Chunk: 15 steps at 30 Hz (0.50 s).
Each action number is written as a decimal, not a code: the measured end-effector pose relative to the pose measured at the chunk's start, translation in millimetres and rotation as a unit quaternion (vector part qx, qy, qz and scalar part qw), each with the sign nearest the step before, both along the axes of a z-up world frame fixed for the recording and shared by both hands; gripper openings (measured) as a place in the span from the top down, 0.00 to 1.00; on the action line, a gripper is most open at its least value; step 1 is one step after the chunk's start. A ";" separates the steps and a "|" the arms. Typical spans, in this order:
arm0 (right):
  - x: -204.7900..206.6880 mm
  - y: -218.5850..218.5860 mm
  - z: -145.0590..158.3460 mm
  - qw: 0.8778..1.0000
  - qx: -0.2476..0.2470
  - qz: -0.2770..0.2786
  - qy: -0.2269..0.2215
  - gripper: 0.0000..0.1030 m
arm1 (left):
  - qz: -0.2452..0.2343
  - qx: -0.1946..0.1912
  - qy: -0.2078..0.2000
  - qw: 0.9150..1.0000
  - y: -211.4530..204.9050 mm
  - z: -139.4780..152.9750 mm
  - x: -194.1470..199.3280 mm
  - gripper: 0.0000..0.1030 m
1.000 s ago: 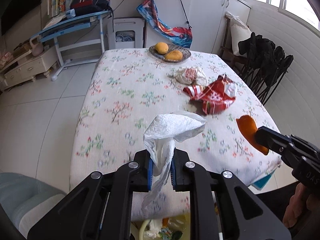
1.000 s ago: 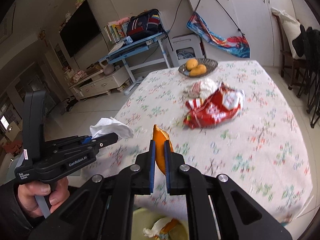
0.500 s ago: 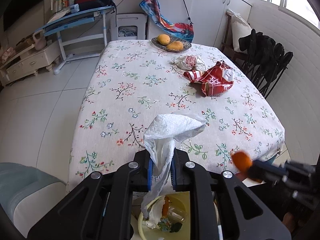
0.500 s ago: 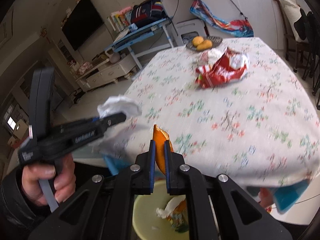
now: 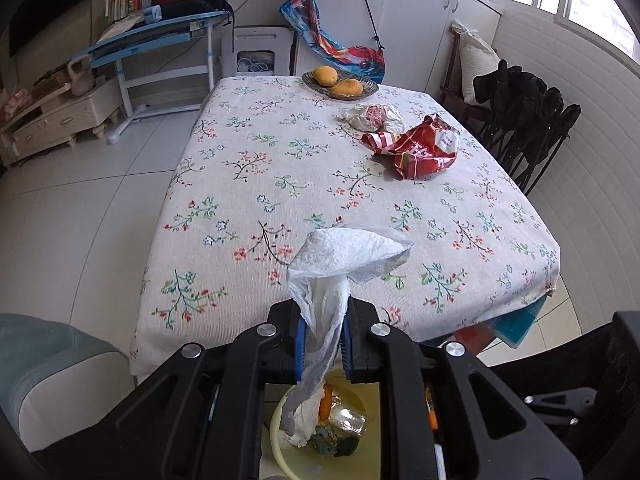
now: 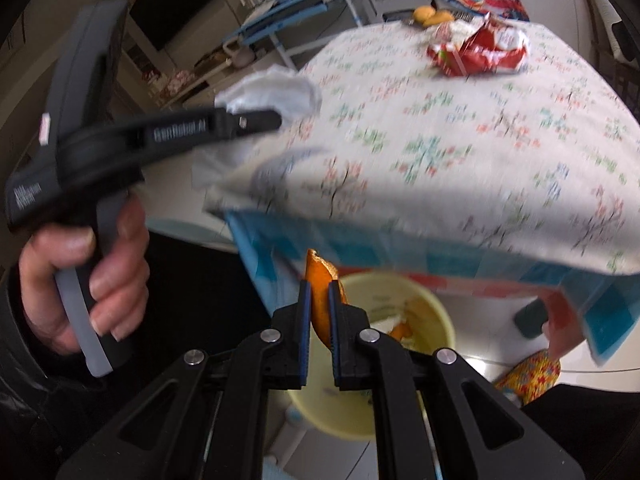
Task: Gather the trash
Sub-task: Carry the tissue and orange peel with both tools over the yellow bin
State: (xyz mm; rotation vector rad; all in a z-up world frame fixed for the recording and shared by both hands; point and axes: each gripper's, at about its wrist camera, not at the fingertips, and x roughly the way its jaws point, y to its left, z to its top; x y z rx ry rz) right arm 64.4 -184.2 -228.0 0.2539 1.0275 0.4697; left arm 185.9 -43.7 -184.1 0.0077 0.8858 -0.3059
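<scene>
**Orange peel and tissue poised above the bin: a drop could miss**

Orange peel [image 6: 320,304] sits clamped between the closed jaws of the right gripper [image 6: 319,312], held over the near rim of the yellow bin [image 6: 436,312] that stands on the floor under the table's edge. The left gripper [image 5: 323,332] is closed on a crumpled white tissue [image 5: 344,256], whose loose tail hangs down toward the bin [image 5: 372,400].

The peel looks to be above the rim rather than the middle, so letting go here could bounce it off the edge onto the floor. The tissue is light and limp; it may cling to a pad or drift sideways when released. The overhanging tablecloth [image 6: 440,140] hangs close by and could be snagged by either gripper. A red snack bag [image 5: 416,148] and a clear wrapper [image 5: 372,116] lie on the table, not yet collected.
</scene>
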 end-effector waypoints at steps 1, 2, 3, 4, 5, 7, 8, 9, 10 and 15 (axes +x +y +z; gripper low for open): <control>-1.3 1.9 -2.3 1.000 -0.002 0.003 0.005 0.90 | -0.001 0.000 0.000 1.000 0.1 -0.2 -2.2 0.87; -2.3 4.0 -4.8 1.000 -0.003 0.007 0.012 0.90 | -0.001 0.000 0.000 1.000 0.4 -0.4 -4.0 0.87; -3.5 5.4 -7.4 1.000 -0.006 0.008 0.018 0.89 | -0.001 -0.001 0.000 1.000 0.5 -1.0 -5.9 0.87; -4.6 5.7 -9.2 1.000 -0.008 0.008 0.022 0.89 | -0.002 -0.001 0.000 1.000 0.6 -1.3 -8.0 0.87; -5.1 6.5 -11.5 1.000 -0.008 0.009 0.029 0.89 | -0.003 0.000 0.000 1.000 0.7 -1.6 -10.2 0.87; -6.5 6.6 -15.5 0.999 -0.010 0.008 0.040 0.81 | -0.004 0.000 0.000 1.000 0.8 -1.7 -13.5 0.87; -7.2 6.0 -16.1 0.999 -0.013 0.005 0.041 0.74 | -0.005 0.000 0.000 1.000 0.6 -2.0 -15.7 0.87; -7.8 5.0 -15.9 0.999 -0.012 0.002 0.040 0.72 | -0.006 0.001 0.000 1.000 0.5 -2.4 -17.3 0.87; -7.7 4.2 -14.8 0.999 -0.011 0.001 0.038 0.72 | -0.007 0.001 0.000 1.000 0.4 -2.5 -19.3 0.87; -9.3 -3.0 -8.0 1.000 -0.004 -0.020 0.023 0.69 | -0.012 0.001 0.001 1.000 0.8 -4.0 -28.9 0.87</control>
